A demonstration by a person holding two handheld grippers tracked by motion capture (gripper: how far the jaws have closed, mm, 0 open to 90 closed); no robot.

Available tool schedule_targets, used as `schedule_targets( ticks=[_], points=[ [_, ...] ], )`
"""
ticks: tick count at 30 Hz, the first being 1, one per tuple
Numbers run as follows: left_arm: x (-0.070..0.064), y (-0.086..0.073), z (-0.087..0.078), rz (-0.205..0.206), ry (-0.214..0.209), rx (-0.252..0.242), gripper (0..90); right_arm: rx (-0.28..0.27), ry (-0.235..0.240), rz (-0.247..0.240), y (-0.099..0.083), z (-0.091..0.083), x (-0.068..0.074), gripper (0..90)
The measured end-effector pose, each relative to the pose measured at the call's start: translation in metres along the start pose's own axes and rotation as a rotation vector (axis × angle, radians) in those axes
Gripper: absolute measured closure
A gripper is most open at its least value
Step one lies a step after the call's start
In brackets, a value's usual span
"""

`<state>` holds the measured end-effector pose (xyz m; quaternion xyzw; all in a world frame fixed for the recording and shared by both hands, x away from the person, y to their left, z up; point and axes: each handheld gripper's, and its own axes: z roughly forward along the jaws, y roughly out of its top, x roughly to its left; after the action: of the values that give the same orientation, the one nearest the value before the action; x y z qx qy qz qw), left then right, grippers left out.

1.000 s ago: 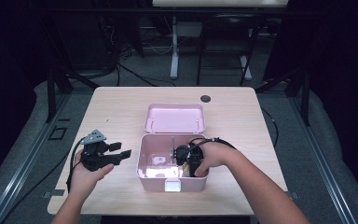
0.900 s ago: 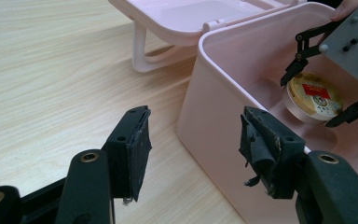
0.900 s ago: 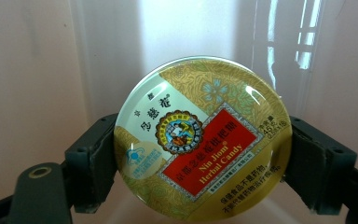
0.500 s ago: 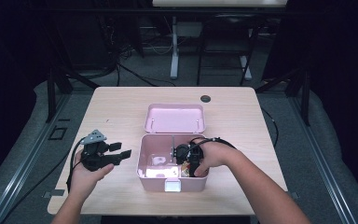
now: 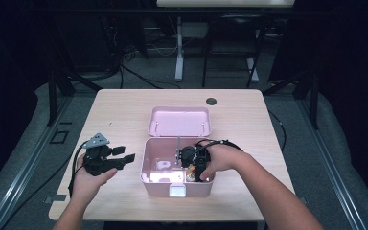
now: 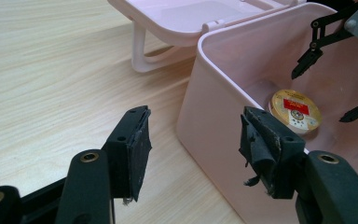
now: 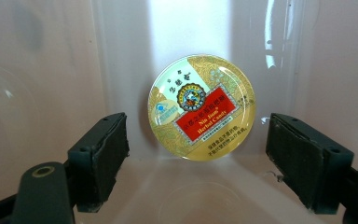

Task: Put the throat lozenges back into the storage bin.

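So the right gripper [image 5: 194, 165] is reaching down into the pink box [image 5: 148, 163], jaws spread wide with nothing between them, pointed at a round candy tin [image 7: 201, 107] lying flat on the box floor. In the right gripper view the tin sits dead centre between the two pads, not touching either, gold rim with a red label across it. The right hand [image 5: 218, 158] comes in from the bottom right, forearm angled across the table [image 5: 120, 108], wrist bent so the tool dips over the box's right part. The left gripper [image 5: 120, 157] is out on the wood just beside the box's left wall, jaws also apart and empty, aimed right toward the box. The left hand [image 5: 88, 179] wraps it from below, low over the table. In the left gripper view you can see the tin inside past the box wall. The box's lid [image 5: 179, 121] is flipped open, lying flat behind it.
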<state>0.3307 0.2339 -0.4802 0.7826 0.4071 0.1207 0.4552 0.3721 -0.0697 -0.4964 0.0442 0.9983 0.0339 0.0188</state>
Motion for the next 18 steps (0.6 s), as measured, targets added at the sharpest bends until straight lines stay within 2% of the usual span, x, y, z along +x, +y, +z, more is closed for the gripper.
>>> schedule_targets(
  ticks=[11,13,15,18],
  points=[
    [0.001,0.0,0.0,-0.002,-0.002,-0.001,42.5,-0.004,-0.02,-0.009,0.002,-0.016,0.0,23.9],
    [0.001,0.0,0.0,-0.001,-0.003,0.003,42.5,-0.015,-0.009,0.0,0.001,-0.02,0.0,25.1],
    [0.001,0.0,0.0,-0.001,-0.004,0.002,42.5,-0.007,-0.016,-0.006,0.001,-0.023,0.001,29.3],
    [0.0,0.0,0.0,-0.003,-0.007,0.003,42.5,-0.012,-0.019,-0.002,0.0,-0.029,0.001,30.2]
  ],
)
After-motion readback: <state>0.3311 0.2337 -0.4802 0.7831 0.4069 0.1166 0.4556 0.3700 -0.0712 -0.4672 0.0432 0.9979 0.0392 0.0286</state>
